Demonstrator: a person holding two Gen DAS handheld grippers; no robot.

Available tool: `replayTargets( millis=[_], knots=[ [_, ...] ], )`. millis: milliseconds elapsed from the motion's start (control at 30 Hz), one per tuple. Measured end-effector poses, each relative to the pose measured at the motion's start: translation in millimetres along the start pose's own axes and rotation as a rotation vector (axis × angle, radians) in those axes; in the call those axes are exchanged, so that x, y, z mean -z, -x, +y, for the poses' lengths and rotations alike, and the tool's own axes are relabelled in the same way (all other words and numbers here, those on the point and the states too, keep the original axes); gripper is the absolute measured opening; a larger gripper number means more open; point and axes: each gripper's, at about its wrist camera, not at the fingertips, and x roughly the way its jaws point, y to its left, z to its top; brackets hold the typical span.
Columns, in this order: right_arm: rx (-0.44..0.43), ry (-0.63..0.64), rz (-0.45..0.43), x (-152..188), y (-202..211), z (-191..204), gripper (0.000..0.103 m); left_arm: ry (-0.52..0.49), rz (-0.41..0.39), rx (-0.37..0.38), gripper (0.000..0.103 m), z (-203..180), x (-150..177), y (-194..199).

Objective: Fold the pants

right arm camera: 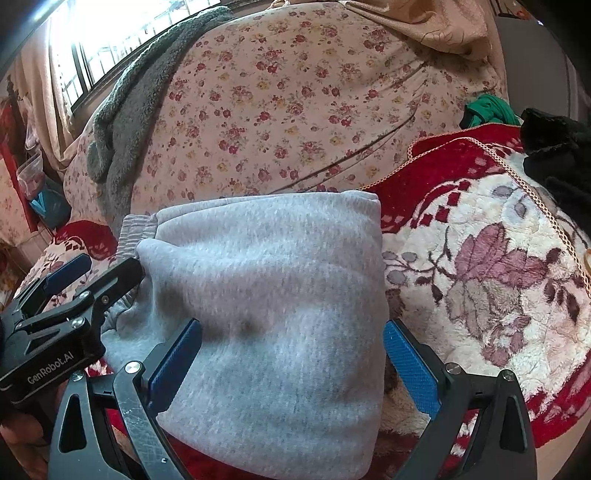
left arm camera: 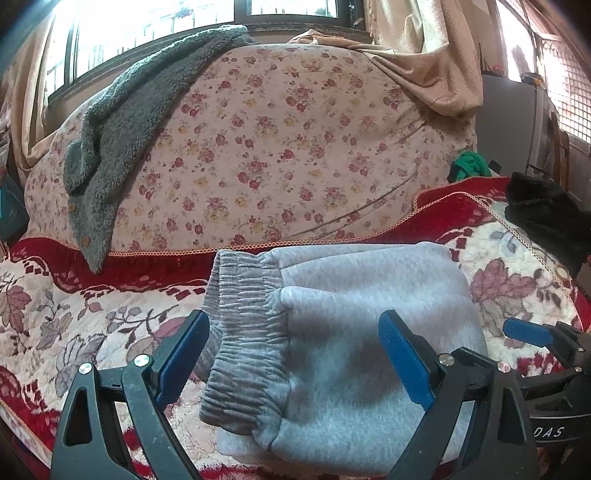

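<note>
- Grey pants (left arm camera: 351, 332) lie on a bed, folded into a compact, thick bundle on a red and cream floral blanket (left arm camera: 74, 314).
- The ribbed waistband (left arm camera: 243, 332) shows on the bundle's left side, several layers stacked; the fold looks nearly or fully done, judging by the neat block shape.
- The left claw (left arm camera: 295, 354) hovers low over the near-left part of the bundle, jaws wide, blue pads on either side of the waistband area, not pressing the cloth as far as can be seen.
- The right claw (right arm camera: 291, 362) hovers over the near-right part, jaws also wide, one pad above the grey cloth, the other just past the bundle's right edge. It holds nothing.
- Both claws point forward and downward at a slant, side by side and close together; each shows at the edge of the other's view.
- This pose suggests either a release after the last fold or readiness to pat or shift the bundle; which cannot be told.
- Behind the pants rises a large floral-covered mound (left arm camera: 277, 147), with a grey-green fleece garment (left arm camera: 122, 122) draped over its left slope.
- A black item (left arm camera: 543, 210) sits far right on the blanket, a green cloth (left arm camera: 469, 166) behind it.
- Bright windows (left arm camera: 147, 29) and tan curtains (left arm camera: 436, 55) fill the back.
- Part of a hand (right arm camera: 22, 439) shows at the bottom left of the right view.
</note>
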Motion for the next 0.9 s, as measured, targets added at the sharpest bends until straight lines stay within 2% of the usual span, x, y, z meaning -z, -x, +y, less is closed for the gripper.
replayTargets(
  millis=[900],
  knots=[
    [0.001,-0.009,0.017,2.4,-3.5,-1.4,0.101,-0.016,0.012,0.003,0.092,-0.5,3.4,-4.1]
  ],
)
